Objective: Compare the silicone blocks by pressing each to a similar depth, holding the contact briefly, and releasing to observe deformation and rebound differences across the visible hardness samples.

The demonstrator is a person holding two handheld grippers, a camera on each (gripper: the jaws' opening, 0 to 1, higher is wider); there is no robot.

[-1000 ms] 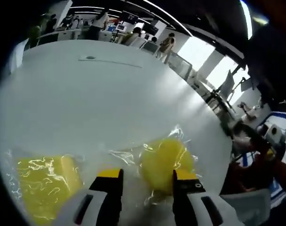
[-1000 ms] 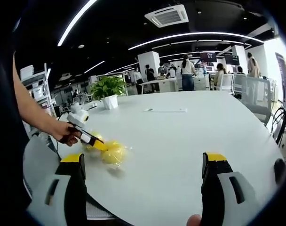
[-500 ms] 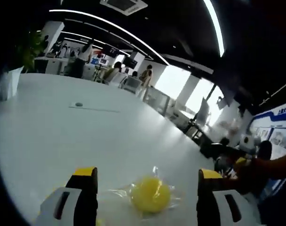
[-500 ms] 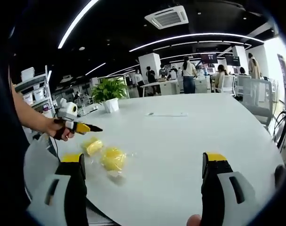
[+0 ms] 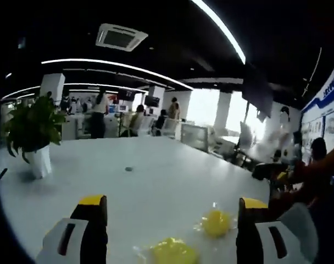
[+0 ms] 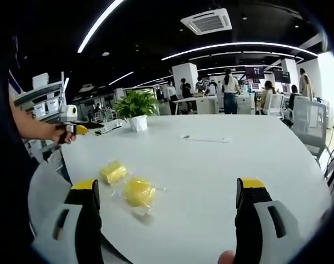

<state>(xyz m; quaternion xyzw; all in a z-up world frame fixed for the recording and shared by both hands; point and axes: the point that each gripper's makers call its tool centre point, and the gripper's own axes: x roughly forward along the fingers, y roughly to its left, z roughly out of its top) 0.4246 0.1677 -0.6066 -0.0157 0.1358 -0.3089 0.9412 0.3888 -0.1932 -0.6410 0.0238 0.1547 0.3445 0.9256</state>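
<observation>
Holding both grippers wide open and empty, we saw the round silicone block (image 6: 139,192) beside the square block (image 6: 113,172) on the white table (image 6: 222,165), nearer our right gripper (image 6: 167,220) than the raised left gripper (image 6: 82,130).

No lettering is sharp enough to read in either view

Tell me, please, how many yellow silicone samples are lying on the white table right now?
2, both in clear bags on the white table: a blockier sample nearer the potted plant, and a rounder sample beside it, nearer the right gripper. No others show, though some could lie outside both views.
</observation>
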